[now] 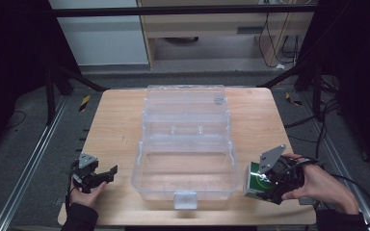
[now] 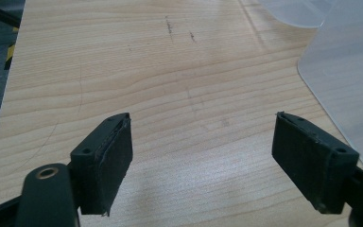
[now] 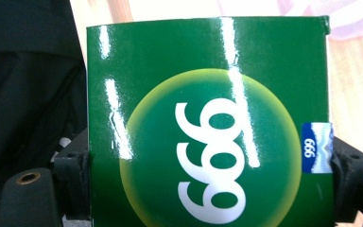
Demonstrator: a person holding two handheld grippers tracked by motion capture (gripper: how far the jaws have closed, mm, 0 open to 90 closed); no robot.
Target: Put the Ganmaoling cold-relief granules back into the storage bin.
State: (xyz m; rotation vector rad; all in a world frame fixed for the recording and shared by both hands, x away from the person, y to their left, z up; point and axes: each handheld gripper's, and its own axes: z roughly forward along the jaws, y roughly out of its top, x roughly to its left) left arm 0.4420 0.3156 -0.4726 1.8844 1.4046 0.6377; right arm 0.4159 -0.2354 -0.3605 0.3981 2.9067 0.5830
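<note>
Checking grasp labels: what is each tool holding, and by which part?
The right tool is shut on the green box, pads on its two opposite side faces near the lower end. The left tool is open over the table, holding nothing.

A lab or recording bay is showing here: a bare wooden surface is standing inside a black metal frame, with floor rails running alongside, loose cables trailing over grey carpet, and hazard-striped tape marking the floor.
</note>
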